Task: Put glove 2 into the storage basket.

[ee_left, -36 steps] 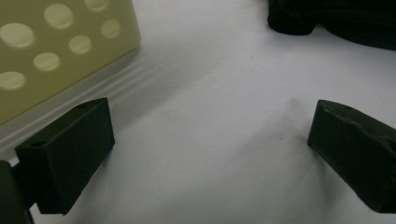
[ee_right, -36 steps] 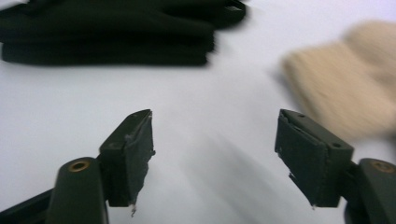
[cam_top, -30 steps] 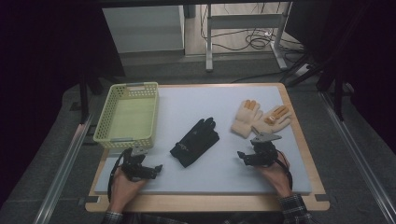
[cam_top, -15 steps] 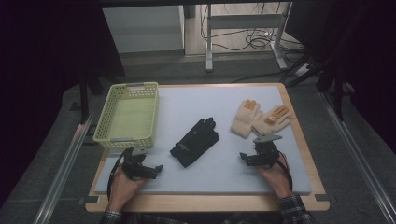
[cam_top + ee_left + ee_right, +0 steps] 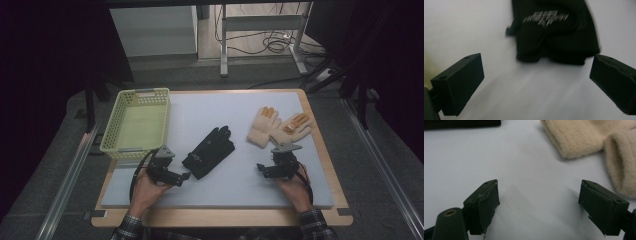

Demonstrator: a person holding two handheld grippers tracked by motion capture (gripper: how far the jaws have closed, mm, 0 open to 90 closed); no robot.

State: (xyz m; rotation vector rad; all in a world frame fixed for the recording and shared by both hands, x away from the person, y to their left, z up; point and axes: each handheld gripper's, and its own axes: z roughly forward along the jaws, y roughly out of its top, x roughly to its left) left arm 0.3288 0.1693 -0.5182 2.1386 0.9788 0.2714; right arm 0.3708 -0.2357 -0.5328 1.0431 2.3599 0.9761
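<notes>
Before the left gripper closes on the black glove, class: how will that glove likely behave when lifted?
The black glove lies flat and creased, so it is probably floppy and will drape from the left gripper. It looks thin, so likely light. If pushed, it would probably bunch rather than slide cleanly on the mat.

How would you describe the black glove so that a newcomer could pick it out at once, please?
On the pale mat covering the table, look right of the yellow-green basket, near the mat's middle. The black glove lies flat there, fingers pointing away from the person. It is the one dark glove; the two others are cream with orange fingertips.
</notes>
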